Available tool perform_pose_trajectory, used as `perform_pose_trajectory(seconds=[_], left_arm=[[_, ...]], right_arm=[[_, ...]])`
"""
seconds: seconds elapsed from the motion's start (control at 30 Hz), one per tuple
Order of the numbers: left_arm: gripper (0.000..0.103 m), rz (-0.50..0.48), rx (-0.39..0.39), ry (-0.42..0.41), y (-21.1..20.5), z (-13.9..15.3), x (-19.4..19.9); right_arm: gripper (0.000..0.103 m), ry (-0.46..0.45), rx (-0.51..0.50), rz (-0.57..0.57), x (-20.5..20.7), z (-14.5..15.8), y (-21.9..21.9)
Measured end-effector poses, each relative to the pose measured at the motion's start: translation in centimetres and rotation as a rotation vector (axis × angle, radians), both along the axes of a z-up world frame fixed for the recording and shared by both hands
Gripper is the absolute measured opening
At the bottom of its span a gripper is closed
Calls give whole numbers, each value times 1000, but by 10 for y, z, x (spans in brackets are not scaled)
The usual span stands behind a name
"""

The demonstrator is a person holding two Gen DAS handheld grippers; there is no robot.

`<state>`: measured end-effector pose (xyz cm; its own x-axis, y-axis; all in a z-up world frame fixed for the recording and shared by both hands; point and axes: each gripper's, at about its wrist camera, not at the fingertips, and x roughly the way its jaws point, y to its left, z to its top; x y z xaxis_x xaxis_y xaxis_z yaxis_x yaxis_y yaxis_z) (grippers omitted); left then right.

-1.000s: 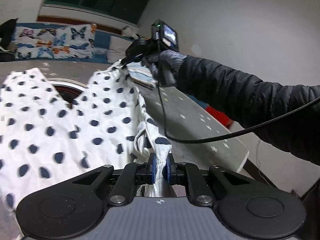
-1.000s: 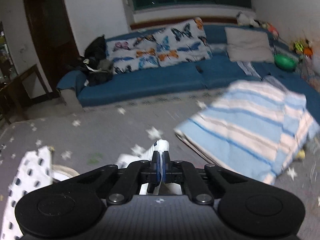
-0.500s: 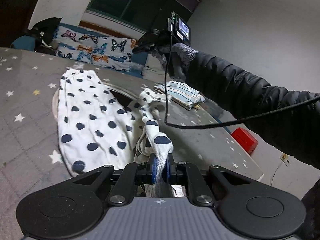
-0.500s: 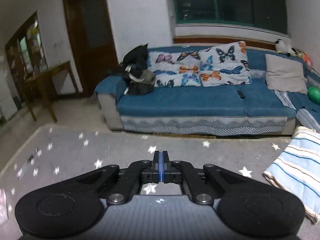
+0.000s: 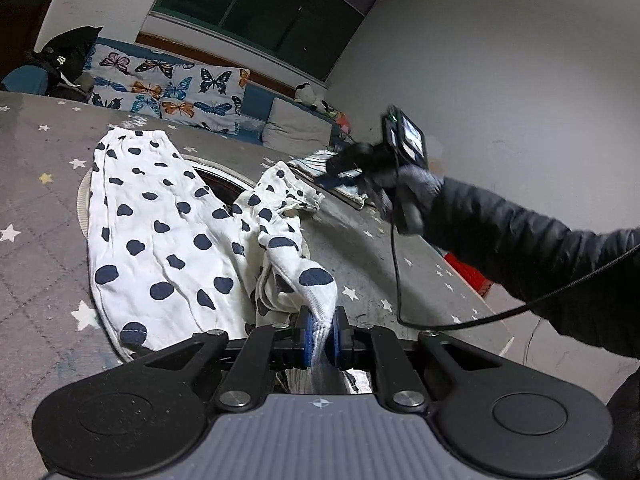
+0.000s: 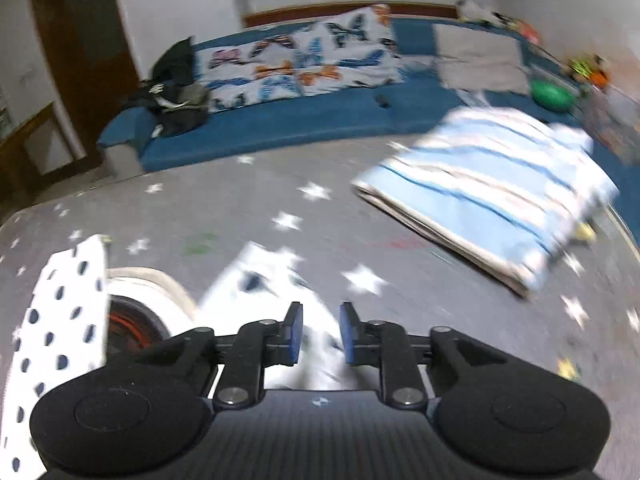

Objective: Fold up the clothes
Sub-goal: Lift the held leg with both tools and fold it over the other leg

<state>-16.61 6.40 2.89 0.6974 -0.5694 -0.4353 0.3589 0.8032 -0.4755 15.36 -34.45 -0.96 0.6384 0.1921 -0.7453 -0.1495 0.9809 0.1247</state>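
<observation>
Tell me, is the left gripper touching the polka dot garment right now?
Touching. The left wrist view shows the left gripper with its blue pads pinched on a bunched white edge of the polka dot garment.

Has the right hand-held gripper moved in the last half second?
Yes. The right hand-held gripper tipped downward: the blue sofa sits higher in its view, and the polka-dot garment now shows below.

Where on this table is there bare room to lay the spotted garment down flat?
Bare star-print table lies between the spotted garment and the sofa-side edge. Right side is crowded by the folded striped cloth; a round rimmed object lies under the garment.
</observation>
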Motion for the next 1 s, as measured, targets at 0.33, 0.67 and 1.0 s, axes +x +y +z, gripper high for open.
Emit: perform_pose_trajectory(seconds=[0.33,0.67,1.0], left_arm=[[11,1,23,-3,-5,0,2],[11,15,26,-10,-4,3,1],[11,63,-28,-15,19,5,-8]], right_arm=[[29,14,145,-42,-12,-28,-25],[7,-60,186,-29,-4,-14,-3],[7,-161,226,131,23,65,108]])
